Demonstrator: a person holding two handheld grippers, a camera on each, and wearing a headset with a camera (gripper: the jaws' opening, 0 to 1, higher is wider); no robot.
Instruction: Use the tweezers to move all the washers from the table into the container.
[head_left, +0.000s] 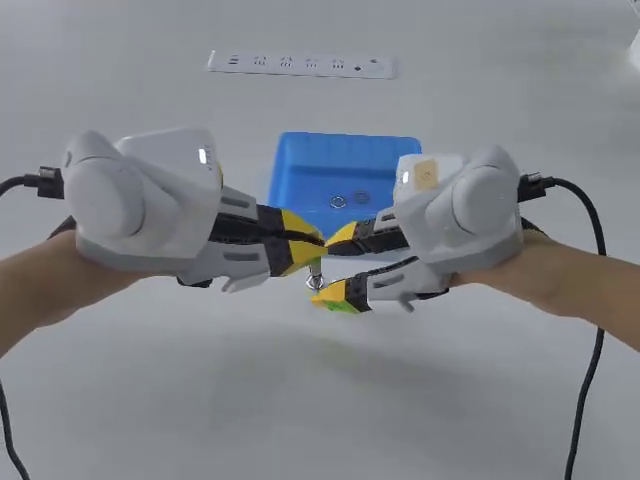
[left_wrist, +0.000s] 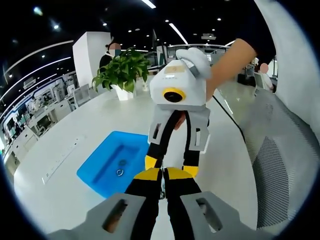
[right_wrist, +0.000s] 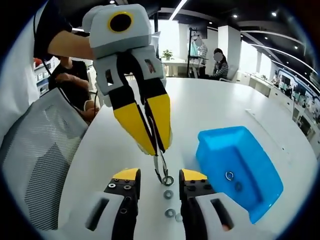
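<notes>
Left gripper (right_wrist: 157, 146) closed narrow on tweezers (right_wrist: 160, 162), tips at a washer (right_wrist: 168, 180). Right gripper (right_wrist: 159, 176) jaws wide apart. Blue container (right_wrist: 260, 200) right, two washers inside (right_wrist: 229, 175).

The place is an open-plan office floor. Ahead of the left gripper (left_wrist: 163, 176), past the long white table (left_wrist: 65, 165), stand a potted plant (left_wrist: 122, 70) and a white pillar (left_wrist: 90, 52). Rows of desks (left_wrist: 45, 115) run off to its left under a dark ceiling with strip lights (left_wrist: 175, 32). A mesh office chair (left_wrist: 285, 170) stands to that gripper's right. Far beyond the right gripper (right_wrist: 161, 176), people (right_wrist: 217, 60) gather at other tables. A power strip (head_left: 302, 65) lies on the tabletop past both grippers.
</notes>
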